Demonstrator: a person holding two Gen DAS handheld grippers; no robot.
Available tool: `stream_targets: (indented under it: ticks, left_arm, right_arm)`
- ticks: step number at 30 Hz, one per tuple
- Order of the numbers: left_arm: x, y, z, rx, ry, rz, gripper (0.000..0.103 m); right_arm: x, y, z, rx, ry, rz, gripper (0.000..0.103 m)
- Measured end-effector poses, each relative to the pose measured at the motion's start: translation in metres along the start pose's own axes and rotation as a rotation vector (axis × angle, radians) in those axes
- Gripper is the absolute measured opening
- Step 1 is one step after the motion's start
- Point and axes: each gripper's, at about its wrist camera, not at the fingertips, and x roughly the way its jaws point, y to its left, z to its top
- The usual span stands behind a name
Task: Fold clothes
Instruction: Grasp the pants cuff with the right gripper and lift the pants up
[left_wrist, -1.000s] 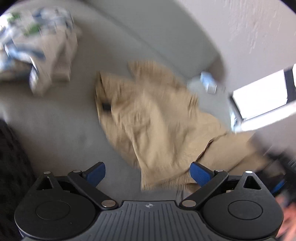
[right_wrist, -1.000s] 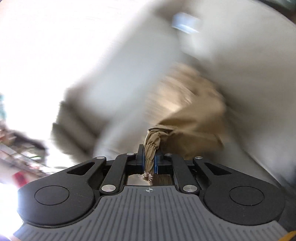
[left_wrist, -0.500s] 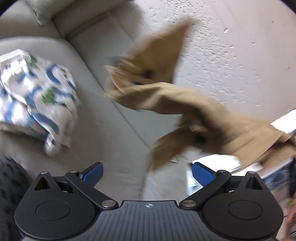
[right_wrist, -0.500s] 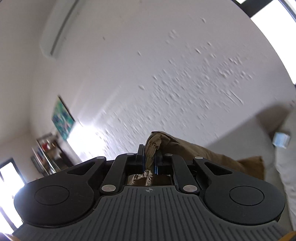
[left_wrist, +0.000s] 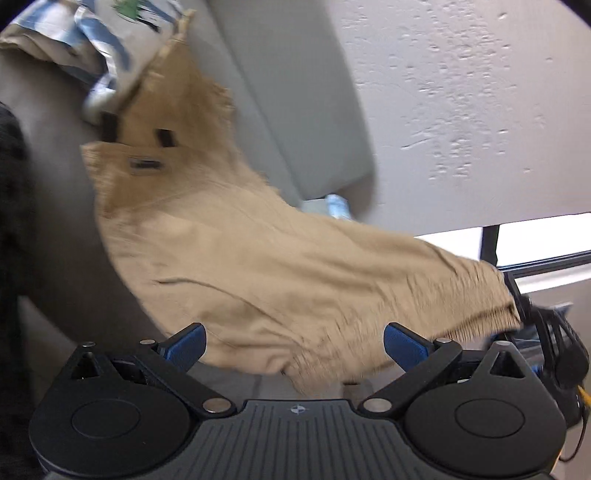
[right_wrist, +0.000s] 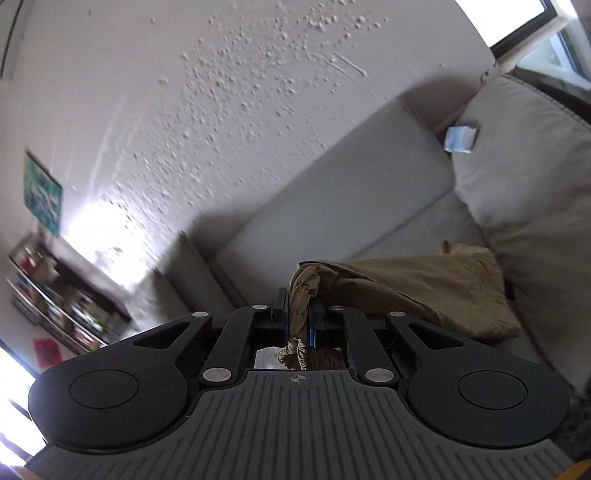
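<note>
Tan trousers (right_wrist: 424, 284), seemingly, in right gripper (right_wrist: 298, 314) fingers.

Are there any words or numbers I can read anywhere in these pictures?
None can be read.
Dark rectangular tags on the crumpled tan cloth garment: too blurred.
Small folded blue-and-white packet on the grey fabric sofa: too small.
Red paper sign under the dark shelf: blurred.
</note>
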Motion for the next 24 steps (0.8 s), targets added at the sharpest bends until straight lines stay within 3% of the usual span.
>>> stream_targets:
  ticks: [4,7,11,13,17,21,24]
  left_arm:
    - [0.012,0.015,-0.017,-0.172,-0.004,-0.207,0.102]
    - [0.017,0.029,-0.031,-0.308,-0.067,-0.276,0.102]
    - [0.028,0.032,-0.041,-0.367,-0.046,-0.152,0.102]
    - [0.038,0.030,-0.040,-0.369,-0.019,-0.166,0.102]
    - [0.054,0.023,-0.035,-0.341,-0.075,-0.242,0.102]
    - [0.076,0.021,-0.035,-0.357,-0.089,-0.272,0.100]
    - [0.088,0.015,-0.034,-0.361,-0.088,-0.298,0.090]
  right_arm:
    - [-0.009,0.012,0.020,0.057,-0.040,0.061,0.010]
    - [-0.004,0.018,0.022,0.081,-0.049,0.088,0.010]
    - [0.010,0.015,0.016,0.108,-0.054,0.104,0.010]
    - [0.012,0.008,0.013,0.125,-0.049,0.109,0.010]
    - [0.009,0.001,0.012,0.135,-0.059,0.102,0.010]
    - [0.004,-0.007,0.014,0.156,-0.072,0.113,0.010]
    - [0.002,-0.011,0.014,0.171,-0.070,0.123,0.010]
